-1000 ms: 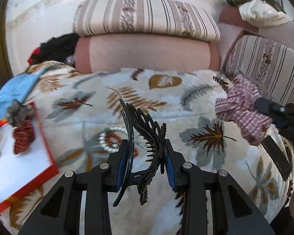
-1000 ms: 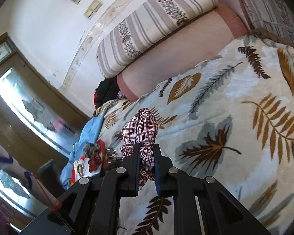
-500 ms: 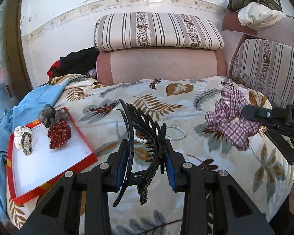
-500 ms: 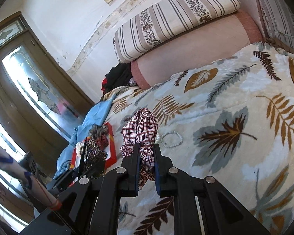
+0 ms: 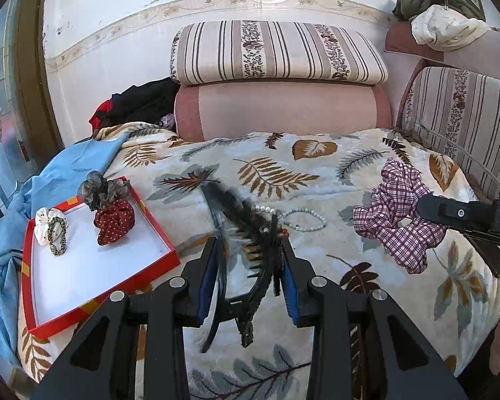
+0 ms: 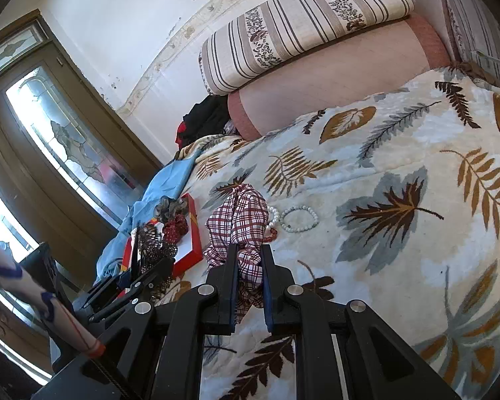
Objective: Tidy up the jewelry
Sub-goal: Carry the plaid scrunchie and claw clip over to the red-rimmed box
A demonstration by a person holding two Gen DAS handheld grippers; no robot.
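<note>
Left gripper [image 5: 250, 268]: jaws clenched on a black plastic toothed claw hair clip [image 5: 246, 243], held above the leaf-patterned bed cover [image 5: 276, 173]; right gripper [image 6: 249, 283]: jaws clenched on a maroon-and-white checked fabric scrunchie [image 6: 238, 223], likewise carried clear of the bed.

Change since a second ago: both grips unchanged, but the left view has swung so that the red-rimmed, white-floored shallow tray [image 5: 83, 313] now lies well inside the frame at lower left rather than cut off at its edge; judged, both pieces are being brought toward the tray, neither yet deposited.

Tray contents, left view: grey gauze scrunchie [image 5: 101, 190] on the far rim; red dotted scrunchie [image 5: 115, 221]; white scrunchie [image 5: 46, 225] with a beaded band.

Left on the bed: white pearl bracelet [image 5: 304, 220], red beads beside it.

Views compared: right view alone shows a glazed wooden door [image 6: 60, 140] and the left gripper hovering beside the tray; left view alone shows the tray's bare floor.
</note>
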